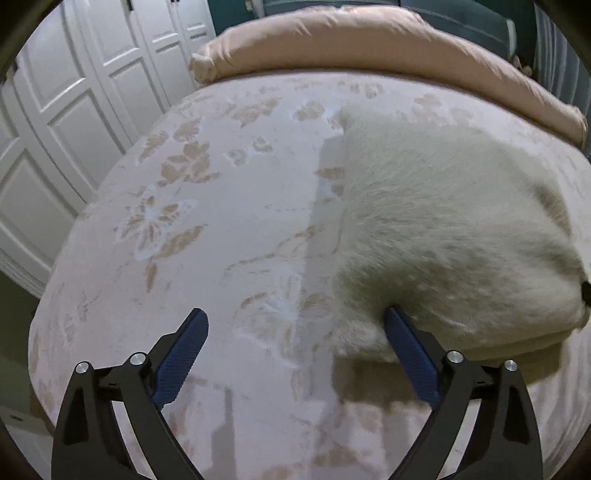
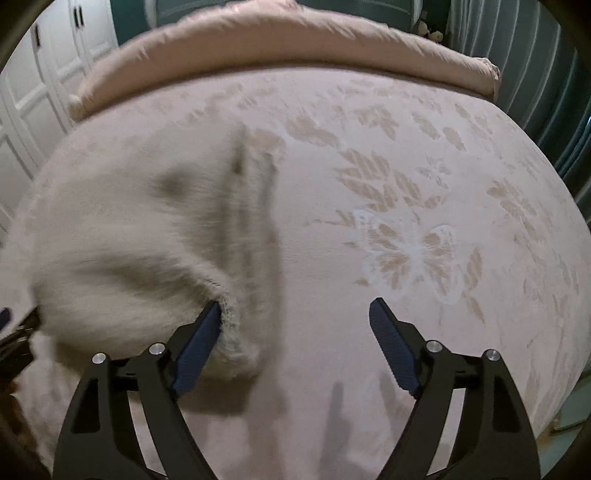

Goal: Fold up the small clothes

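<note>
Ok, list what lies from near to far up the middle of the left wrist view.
left gripper → floral bedspread → rolled pink duvet → dark green headboard

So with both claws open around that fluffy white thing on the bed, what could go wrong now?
The fluffy white garment lies bunched. One finger of the right gripper touches its edge and could snag and drag it, possibly undoing the fold. The left gripper also sits against it, so it might nudge it.
</note>
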